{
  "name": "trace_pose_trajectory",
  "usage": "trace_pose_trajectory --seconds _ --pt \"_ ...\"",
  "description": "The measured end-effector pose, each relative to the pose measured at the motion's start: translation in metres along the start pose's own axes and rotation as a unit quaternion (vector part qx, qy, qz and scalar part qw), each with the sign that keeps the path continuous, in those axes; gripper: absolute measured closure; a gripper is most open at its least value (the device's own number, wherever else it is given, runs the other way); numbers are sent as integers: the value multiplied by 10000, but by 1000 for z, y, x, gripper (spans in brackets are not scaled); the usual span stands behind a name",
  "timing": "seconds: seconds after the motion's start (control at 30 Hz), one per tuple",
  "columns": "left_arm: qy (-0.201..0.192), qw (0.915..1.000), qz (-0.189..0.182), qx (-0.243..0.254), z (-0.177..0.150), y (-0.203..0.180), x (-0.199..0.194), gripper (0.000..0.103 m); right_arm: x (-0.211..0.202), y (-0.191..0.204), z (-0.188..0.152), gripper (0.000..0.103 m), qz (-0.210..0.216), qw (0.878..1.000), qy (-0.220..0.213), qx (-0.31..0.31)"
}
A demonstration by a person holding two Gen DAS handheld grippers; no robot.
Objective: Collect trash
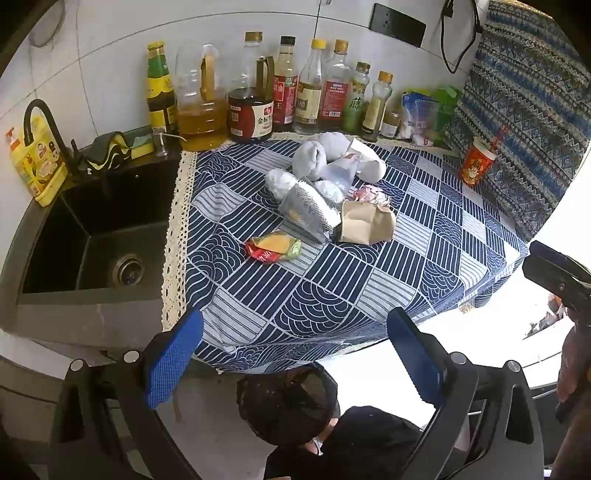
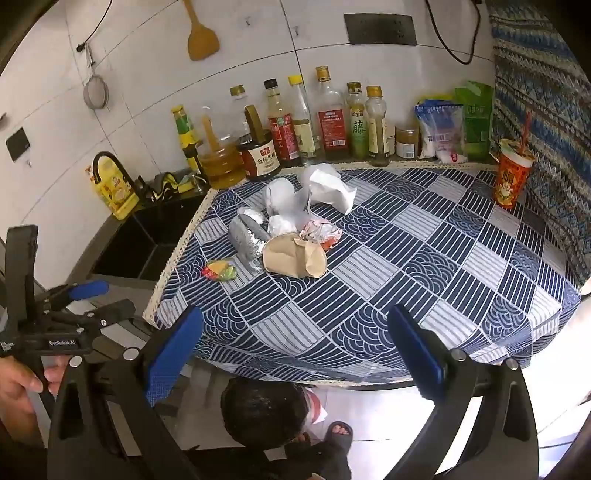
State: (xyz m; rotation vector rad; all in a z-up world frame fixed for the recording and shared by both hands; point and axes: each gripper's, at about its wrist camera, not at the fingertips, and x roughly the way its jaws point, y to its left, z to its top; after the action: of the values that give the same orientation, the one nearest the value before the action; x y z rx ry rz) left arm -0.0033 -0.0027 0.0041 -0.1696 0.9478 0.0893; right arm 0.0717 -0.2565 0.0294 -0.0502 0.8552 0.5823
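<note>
While both hand-held grippers (image 1: 295,365) (image 2: 295,362) hang wide open and empty short of the counter (image 2: 406,295), nothing collected yet, judging by the whole trash pile (image 1: 325,195) left beside the bottles (image 1: 288,92).

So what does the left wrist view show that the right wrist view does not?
Only the left wrist view shows the sink down to its drain.

Only the right wrist view shows the wooden spatula and the strainer hanging on the wall, and the left gripper from the side, open.

Both show the trash pile on the blue tablecloth, with the brown paper bag, the foil pouch and the snack wrapper, plus the red cup and the trash bin below.
</note>
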Motion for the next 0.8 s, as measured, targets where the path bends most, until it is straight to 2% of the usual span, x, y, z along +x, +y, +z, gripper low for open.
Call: trace_pose_trajectory --seconds 0.8 --pt "27 10000 2 -33 8 1 5 7 7 -1 5 4 77 9999 71 -21"
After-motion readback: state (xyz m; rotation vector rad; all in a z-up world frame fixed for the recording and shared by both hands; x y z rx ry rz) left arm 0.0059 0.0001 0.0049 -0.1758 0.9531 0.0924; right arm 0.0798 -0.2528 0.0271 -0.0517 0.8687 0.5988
